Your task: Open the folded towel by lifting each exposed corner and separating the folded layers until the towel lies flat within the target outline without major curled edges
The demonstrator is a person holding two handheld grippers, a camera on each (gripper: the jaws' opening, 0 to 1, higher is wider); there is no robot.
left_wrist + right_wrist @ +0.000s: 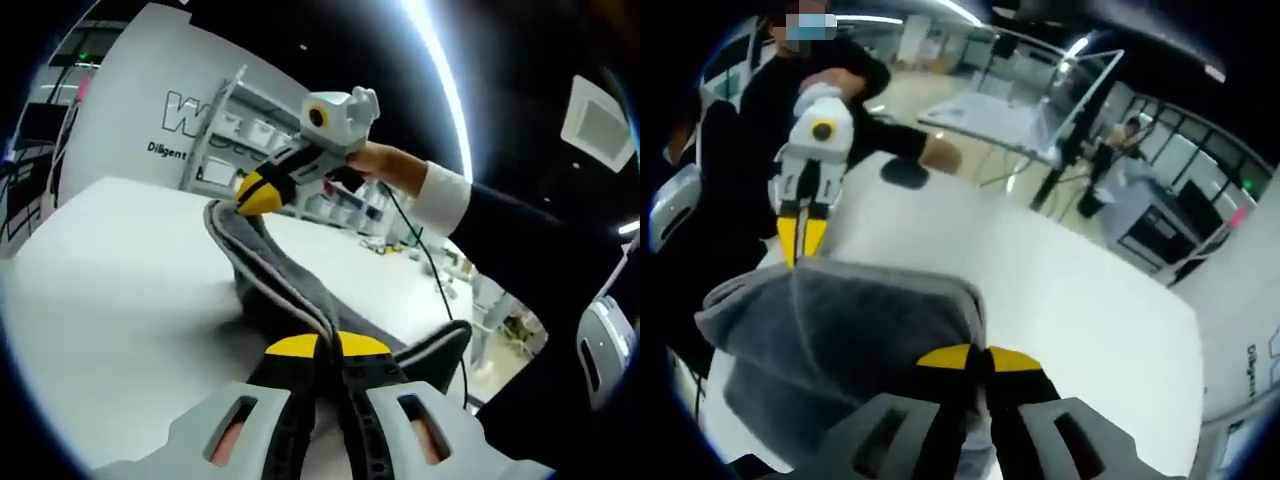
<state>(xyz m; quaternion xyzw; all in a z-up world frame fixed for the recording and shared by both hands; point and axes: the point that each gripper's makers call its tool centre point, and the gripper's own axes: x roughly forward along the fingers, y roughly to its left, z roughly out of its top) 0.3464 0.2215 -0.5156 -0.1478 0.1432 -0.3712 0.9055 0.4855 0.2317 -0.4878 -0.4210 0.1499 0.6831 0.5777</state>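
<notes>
Left gripper view: left tongs (328,347) clamped on grey towel (285,290) edge, yellow tips together.
Right tongs (252,195): pinching the far end of the same edge, held by a hand (385,165).
Towel: lifted, stretched between both tongs, lower part sagging onto white bench (120,270).
Right gripper view: right tongs (978,358) closed on towel (850,320); left tongs (800,238) grip its opposite corner.

A large outlined "W" is seen on the white wall (130,110). Beneath it, small dark lettering is read as possibly "Diligent", cut off by shelving (235,140).
</notes>
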